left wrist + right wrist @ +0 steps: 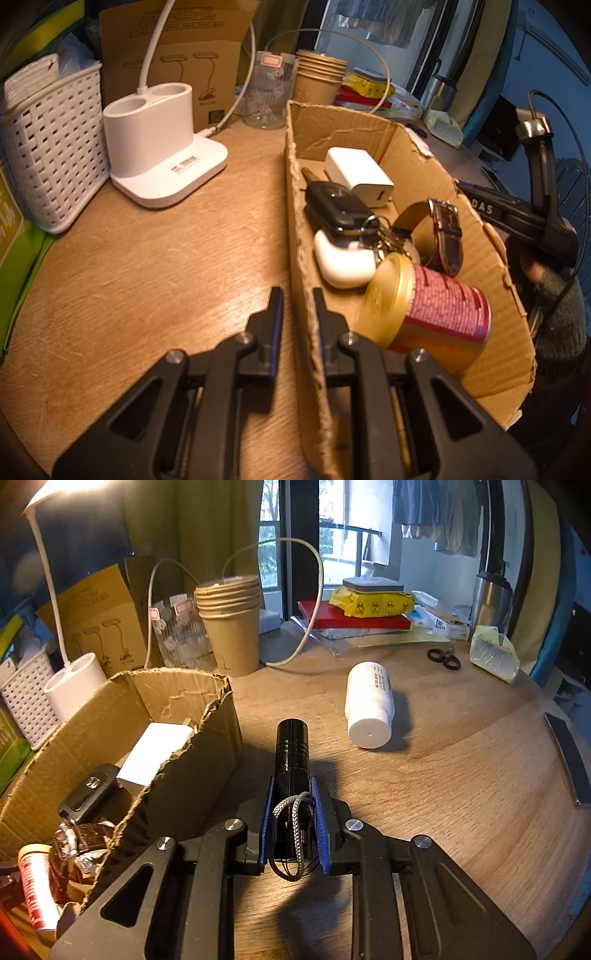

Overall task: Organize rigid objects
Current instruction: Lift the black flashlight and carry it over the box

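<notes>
Right wrist view: black flashlight (292,760) clamped in right claw (293,805), just right of the cardboard box (207,738), above the worktop (461,775). White bottle (368,705) lies further right of box. Left claw (297,295) pinches the box's near wall; can (428,314), watch (445,236), car key (338,208), charger (358,175) inside.

txt: "DAS" on black gripper body (517,218) | other labels unreadable
</notes>
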`<action>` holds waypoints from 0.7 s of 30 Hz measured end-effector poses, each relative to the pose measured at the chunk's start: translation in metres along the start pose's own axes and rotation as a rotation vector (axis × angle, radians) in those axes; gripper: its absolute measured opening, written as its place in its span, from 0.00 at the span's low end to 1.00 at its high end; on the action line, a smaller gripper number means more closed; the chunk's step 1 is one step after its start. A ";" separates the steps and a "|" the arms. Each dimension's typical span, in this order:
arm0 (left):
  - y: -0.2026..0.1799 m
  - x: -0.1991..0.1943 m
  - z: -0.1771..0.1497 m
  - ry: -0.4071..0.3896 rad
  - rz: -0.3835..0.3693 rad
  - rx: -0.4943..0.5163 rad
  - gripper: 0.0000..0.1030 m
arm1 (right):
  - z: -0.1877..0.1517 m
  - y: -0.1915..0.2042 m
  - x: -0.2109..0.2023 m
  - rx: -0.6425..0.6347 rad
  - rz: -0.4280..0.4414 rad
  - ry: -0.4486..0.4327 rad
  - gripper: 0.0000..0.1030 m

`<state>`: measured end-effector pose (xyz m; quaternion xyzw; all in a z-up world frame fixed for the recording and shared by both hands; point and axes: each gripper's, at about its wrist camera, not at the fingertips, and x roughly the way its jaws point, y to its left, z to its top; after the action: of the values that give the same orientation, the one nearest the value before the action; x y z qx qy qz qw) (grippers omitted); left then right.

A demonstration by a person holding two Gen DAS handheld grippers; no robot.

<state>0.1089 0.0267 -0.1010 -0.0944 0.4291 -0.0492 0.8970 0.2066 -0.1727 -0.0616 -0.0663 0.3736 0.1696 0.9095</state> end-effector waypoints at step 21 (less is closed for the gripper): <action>0.000 0.000 0.000 0.000 0.000 0.000 0.15 | 0.019 0.047 -0.072 -0.088 0.094 -0.156 0.21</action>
<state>0.1089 0.0268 -0.1010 -0.0944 0.4291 -0.0493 0.8970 0.1542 -0.1432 0.0030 -0.0750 0.2965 0.2330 0.9231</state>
